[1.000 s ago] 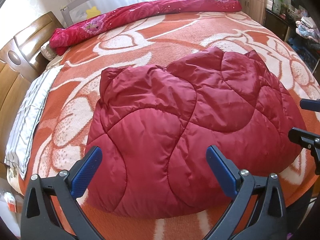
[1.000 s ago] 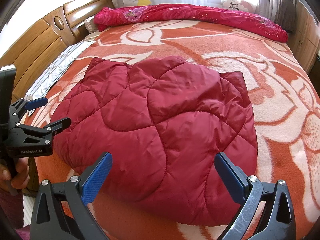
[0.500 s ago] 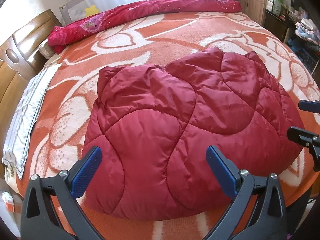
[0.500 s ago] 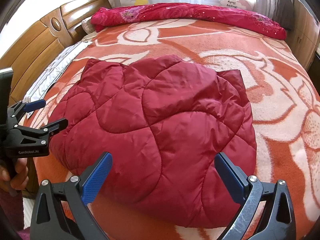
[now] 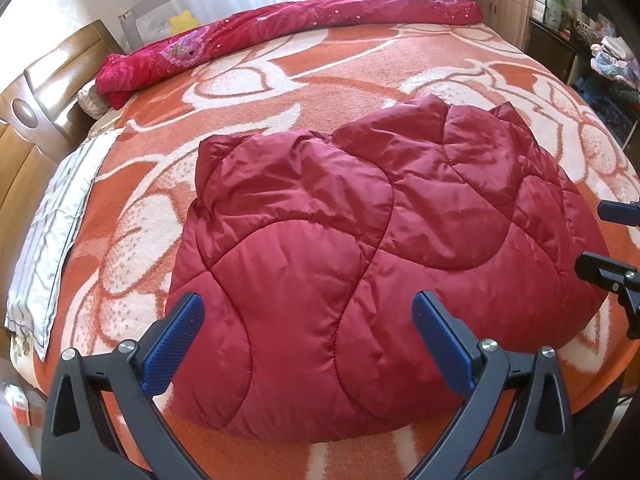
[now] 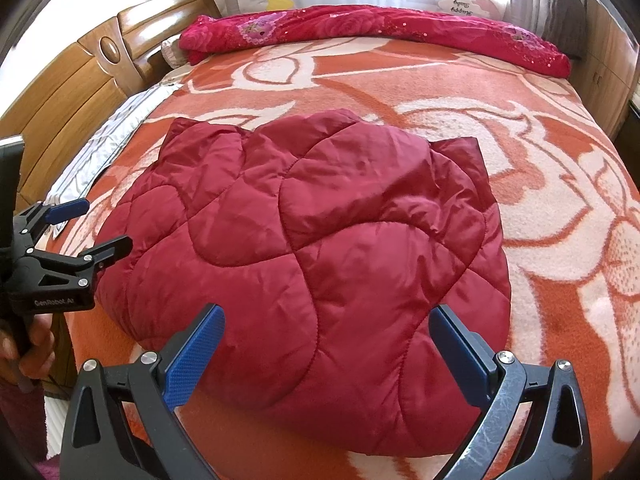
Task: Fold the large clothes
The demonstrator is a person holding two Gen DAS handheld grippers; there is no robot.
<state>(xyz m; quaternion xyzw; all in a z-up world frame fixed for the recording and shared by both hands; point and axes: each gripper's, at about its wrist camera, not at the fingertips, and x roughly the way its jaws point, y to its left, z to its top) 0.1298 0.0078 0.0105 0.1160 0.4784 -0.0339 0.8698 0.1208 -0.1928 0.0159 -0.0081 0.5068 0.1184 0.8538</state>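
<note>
The jacket (image 5: 372,264) lies mid-frame on the bed (image 5: 360,68), apparently already folded into a compact bundle. Both tools, left (image 5: 308,336) and right (image 6: 326,350), hover wide and empty; little seems left.

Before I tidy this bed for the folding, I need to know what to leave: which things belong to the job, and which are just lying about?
Part of the job:
quilted red jacket
left hand-held gripper, open
right hand-held gripper, open

Just lying about:
rolled floral quilt
grey striped cloth
orange blanket
</note>
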